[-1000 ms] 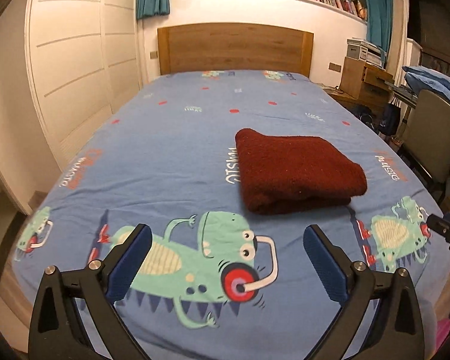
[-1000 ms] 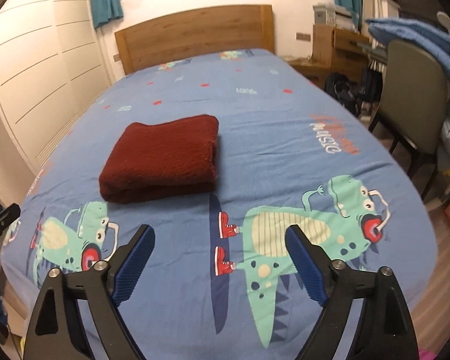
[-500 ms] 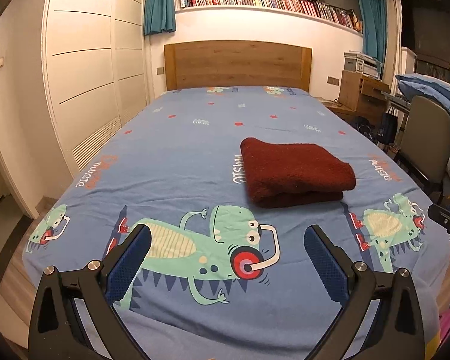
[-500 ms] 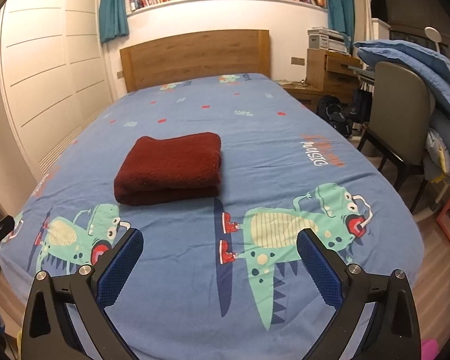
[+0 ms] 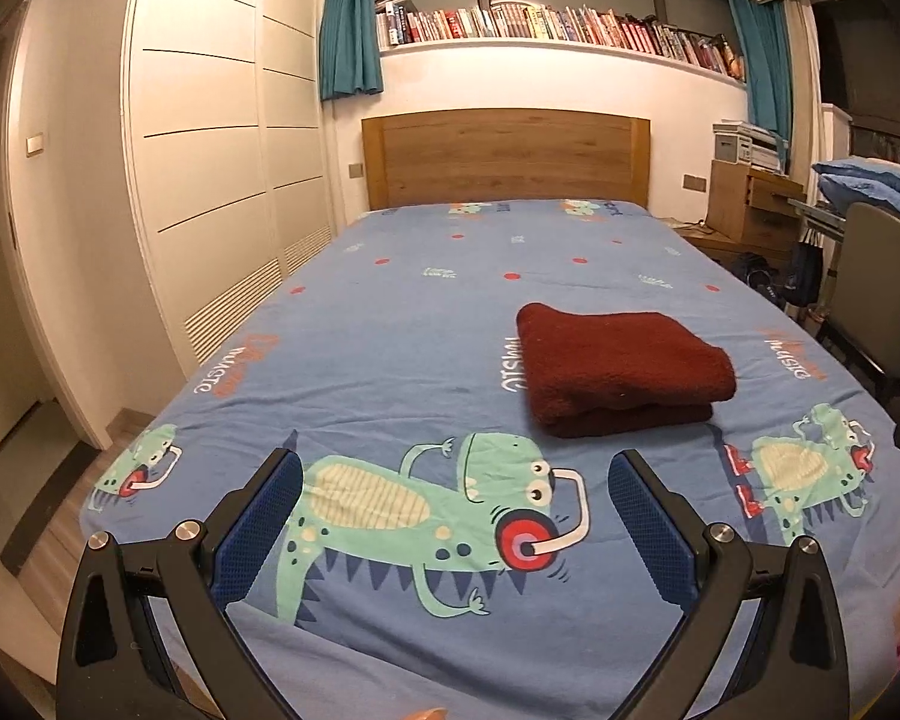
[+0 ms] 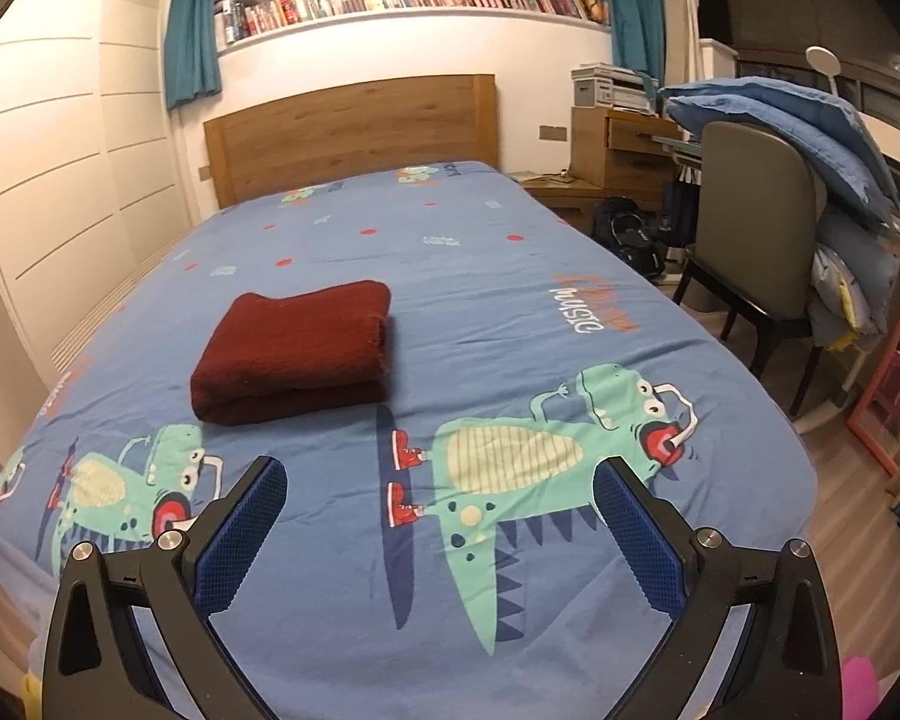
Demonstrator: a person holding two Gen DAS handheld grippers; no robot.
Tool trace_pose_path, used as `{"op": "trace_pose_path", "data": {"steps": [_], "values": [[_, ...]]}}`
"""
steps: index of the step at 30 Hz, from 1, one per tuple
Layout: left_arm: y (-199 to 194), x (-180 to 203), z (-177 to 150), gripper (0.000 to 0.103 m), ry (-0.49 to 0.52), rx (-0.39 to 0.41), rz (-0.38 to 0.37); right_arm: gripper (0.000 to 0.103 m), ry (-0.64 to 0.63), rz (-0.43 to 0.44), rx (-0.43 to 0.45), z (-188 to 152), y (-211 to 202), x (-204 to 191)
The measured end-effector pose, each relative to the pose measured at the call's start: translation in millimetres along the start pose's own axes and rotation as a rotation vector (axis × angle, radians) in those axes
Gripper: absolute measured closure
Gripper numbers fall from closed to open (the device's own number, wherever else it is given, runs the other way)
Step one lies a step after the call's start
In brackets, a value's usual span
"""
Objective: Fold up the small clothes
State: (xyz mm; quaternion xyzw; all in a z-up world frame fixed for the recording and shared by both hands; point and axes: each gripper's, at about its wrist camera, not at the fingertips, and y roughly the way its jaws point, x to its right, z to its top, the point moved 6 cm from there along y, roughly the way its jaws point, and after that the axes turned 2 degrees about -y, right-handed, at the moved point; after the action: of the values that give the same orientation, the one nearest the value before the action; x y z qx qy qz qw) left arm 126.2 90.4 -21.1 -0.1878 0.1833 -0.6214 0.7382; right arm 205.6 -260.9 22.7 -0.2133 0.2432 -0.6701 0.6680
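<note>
Jaws of the left gripper (image 5: 455,483) and the right gripper (image 6: 439,489) are standing wide apart at the bottom of each frame, released and gripping nothing, hanging over the blue bedsheet (image 5: 390,324). Folded into a thick pad, the dark red garment (image 5: 621,363) is lying well beyond the fingertips, right of centre in the left view and left of centre (image 6: 297,351) in the right one. Compared with a second ago, both claws are sitting farther back, and the garment is looking smaller.
</note>
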Motion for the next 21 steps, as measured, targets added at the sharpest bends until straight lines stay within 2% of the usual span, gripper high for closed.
{"op": "trace_pose_path", "data": {"steps": [21], "values": [[16.2,13.3,-9.7,0.002,0.0,-0.039,-0.018,0.001,-0.001,-0.027,-0.02,-15.9,14.0,9.2]]}}
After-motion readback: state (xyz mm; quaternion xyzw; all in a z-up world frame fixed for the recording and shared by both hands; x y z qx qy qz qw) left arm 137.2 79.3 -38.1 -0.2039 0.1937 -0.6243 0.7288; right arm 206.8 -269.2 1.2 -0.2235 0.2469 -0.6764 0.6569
